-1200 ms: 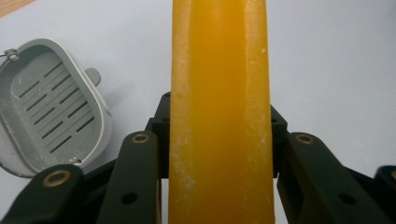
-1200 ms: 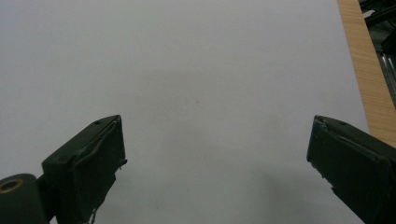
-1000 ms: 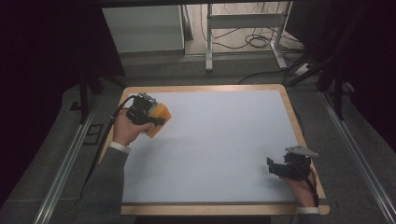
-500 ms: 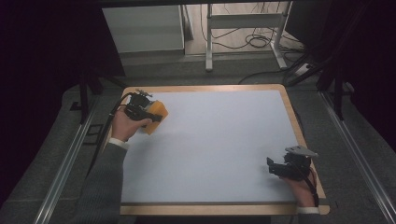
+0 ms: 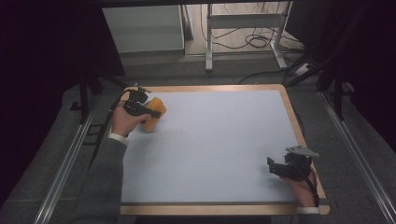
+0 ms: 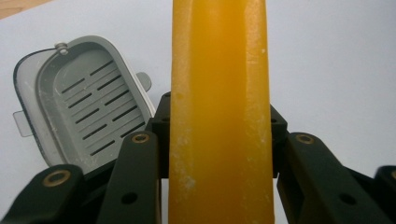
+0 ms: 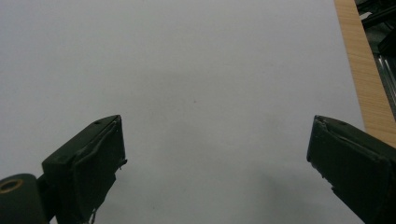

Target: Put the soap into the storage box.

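- Left gripper sits at the far left corner of the table, held in the person's left hand; a grey sleeve runs up from the bottom edge of the high view.
- Jaws clamped on an orange-yellow block; in the left gripper view it stands on edge between them and rises past the top of the frame. Surface waxy, with pale scuffs.
- Grey slotted tray lies on the pale blue mat just left of the block in the left gripper view, partly behind the left jaw.
- Right gripper rests near the table's near right corner, well apart from the left one.
- Right jaws spread wide, nothing between them; bare mat beyond, wooden table edge at the upper right of the right gripper view.
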{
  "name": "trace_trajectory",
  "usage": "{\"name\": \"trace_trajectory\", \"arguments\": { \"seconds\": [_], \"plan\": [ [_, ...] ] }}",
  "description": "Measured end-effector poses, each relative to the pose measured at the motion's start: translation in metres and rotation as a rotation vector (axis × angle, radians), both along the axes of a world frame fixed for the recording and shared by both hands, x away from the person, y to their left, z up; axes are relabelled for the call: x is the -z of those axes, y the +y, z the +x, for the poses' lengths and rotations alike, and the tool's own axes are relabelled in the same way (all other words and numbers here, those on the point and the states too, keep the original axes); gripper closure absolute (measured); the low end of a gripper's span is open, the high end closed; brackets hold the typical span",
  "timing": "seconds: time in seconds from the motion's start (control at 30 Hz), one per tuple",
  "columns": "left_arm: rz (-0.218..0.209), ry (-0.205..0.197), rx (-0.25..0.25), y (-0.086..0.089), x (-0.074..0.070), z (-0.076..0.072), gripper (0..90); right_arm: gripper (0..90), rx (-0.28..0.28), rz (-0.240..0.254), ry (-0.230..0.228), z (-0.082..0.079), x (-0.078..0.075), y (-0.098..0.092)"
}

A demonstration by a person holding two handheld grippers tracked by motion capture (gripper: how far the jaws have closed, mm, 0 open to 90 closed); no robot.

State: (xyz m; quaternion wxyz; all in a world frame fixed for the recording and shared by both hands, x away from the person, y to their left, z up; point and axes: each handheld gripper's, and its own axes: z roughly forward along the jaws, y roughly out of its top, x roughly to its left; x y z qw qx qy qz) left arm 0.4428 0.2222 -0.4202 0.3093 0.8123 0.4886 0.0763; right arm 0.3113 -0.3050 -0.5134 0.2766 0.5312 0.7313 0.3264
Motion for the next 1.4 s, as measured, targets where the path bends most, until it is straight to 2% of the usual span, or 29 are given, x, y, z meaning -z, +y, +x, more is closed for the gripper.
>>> {"name": "trace_trajectory", "arguments": {
  "seconds": [0.27,0.73,0.93,0.97,1.03,1.33,1.4],
  "plan": [
    [0.002,0.005,-0.024,0.005,-0.001,0.007,60.9,4.4,0.002,-0.002,-0.005,0.000,0.000,0.001],
    [0.016,0.030,-0.081,0.019,-0.002,0.028,60.9,4.3,0.007,-0.002,-0.002,0.000,0.000,0.001],
    [0.006,0.037,-0.107,0.021,0.001,0.035,60.9,4.4,0.006,-0.001,-0.004,0.000,0.000,0.000],
    [-0.015,0.037,-0.115,0.023,0.003,0.038,60.9,4.4,0.007,-0.001,-0.002,0.000,0.000,0.000],
    [-0.026,0.041,-0.121,0.024,0.005,0.040,60.9,4.3,0.007,0.000,-0.002,0.000,0.000,-0.001],
    [-0.028,0.058,-0.148,0.028,0.013,0.049,60.9,4.4,0.010,0.000,0.000,0.000,0.000,-0.001],
    [-0.032,0.074,-0.151,0.030,0.015,0.053,60.9,4.4,0.012,-0.004,-0.001,0.000,0.000,-0.001]
  ]
}}
